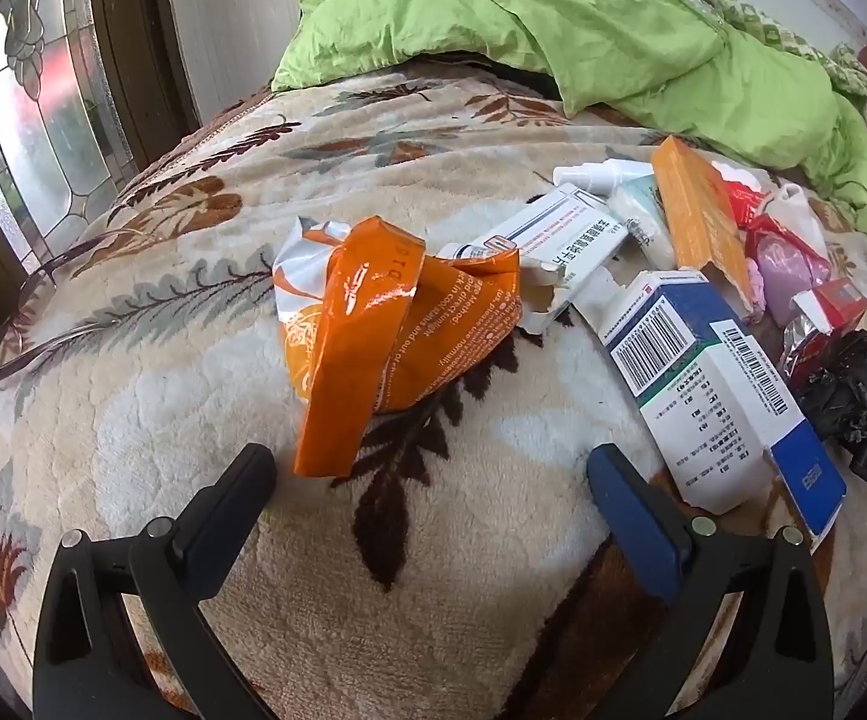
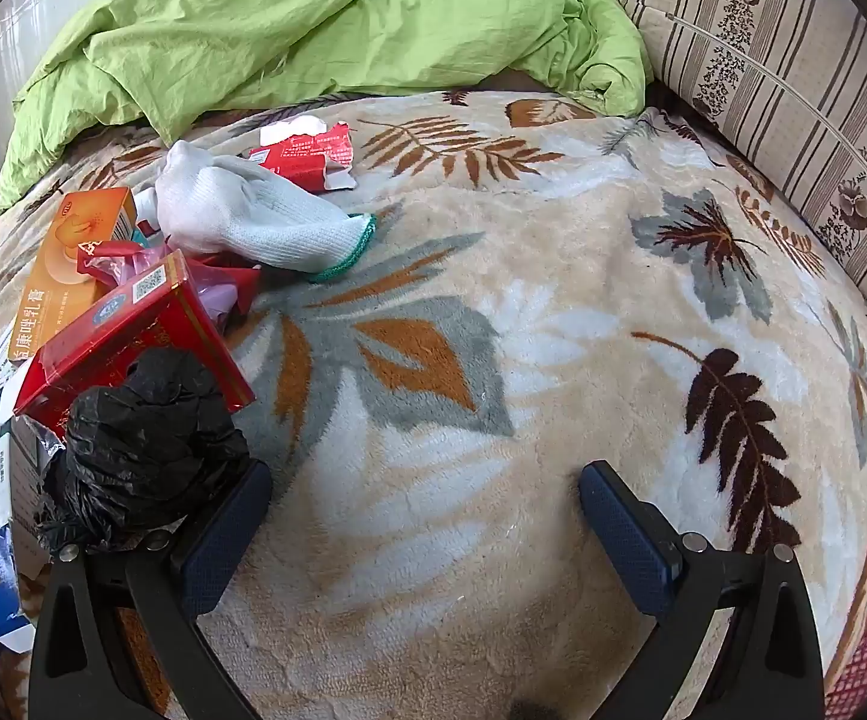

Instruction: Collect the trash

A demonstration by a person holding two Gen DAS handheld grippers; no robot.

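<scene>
Across the leaf-patterned blanket [image 1: 193, 372], the orange wrapper [image 1: 373, 330] lies lengthwise at twelve o'clock of the wide-open, empty left gripper [image 1: 430, 471].

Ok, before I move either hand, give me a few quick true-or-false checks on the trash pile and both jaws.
1. The left gripper is open and holds nothing. True.
2. The orange wrapper lies on the floral blanket. True.
3. The right gripper is clamped on the black bag. False: its jaws are open; the bag sits outside the left jaw.
4. The white glove is under the green quilt. False: it lies exposed on the blanket.
</scene>
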